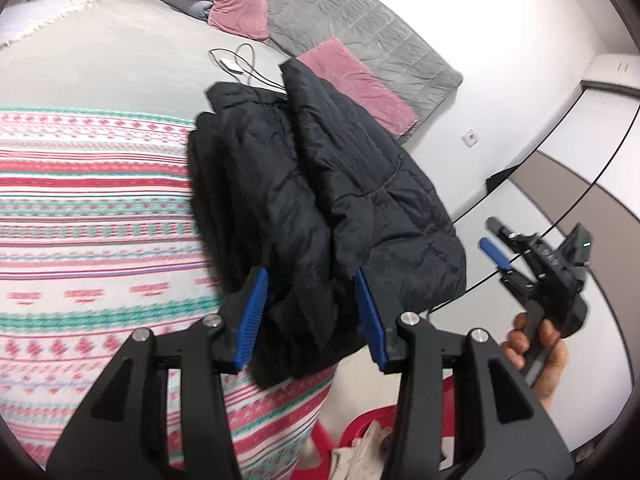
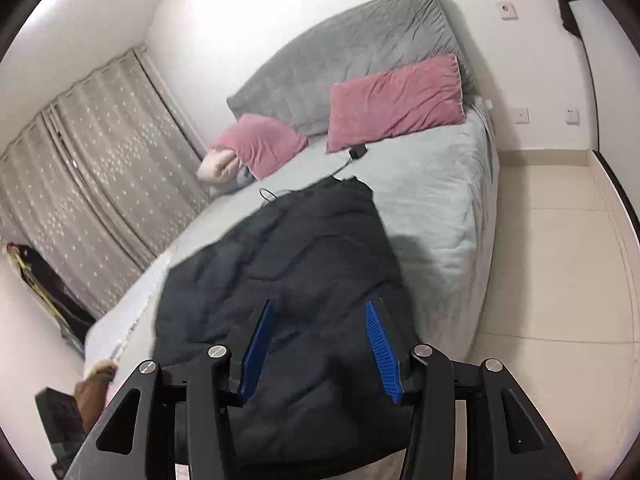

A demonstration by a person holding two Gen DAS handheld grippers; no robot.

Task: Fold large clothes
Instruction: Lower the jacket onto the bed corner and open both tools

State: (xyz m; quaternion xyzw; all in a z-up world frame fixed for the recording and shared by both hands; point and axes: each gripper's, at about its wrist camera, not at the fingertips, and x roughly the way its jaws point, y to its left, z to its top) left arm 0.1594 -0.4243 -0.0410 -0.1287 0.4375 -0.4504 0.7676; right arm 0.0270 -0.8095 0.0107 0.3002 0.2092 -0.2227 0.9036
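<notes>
A black puffer jacket (image 1: 320,184) lies folded into a thick bundle on the bed, near its right edge. My left gripper (image 1: 310,276) is open at the bundle's near end; the dark fabric shows between its blue pads (image 1: 254,320), and they do not press on it. A hand (image 1: 536,352) holds my right gripper (image 1: 494,240) out to the right, off the bed's side. In the right wrist view the jacket (image 2: 296,264) fills the middle. The right gripper (image 2: 319,306) stands open over its near edge, with nothing clamped.
A striped pink, green and white blanket (image 1: 92,220) covers the near bed. Two pink pillows (image 2: 396,100), a grey padded headboard (image 2: 344,52) and a charger cable (image 1: 240,64) lie beyond. A red basket (image 1: 360,432) of clothes stands below. The tiled floor (image 2: 552,264) lies right of the bed.
</notes>
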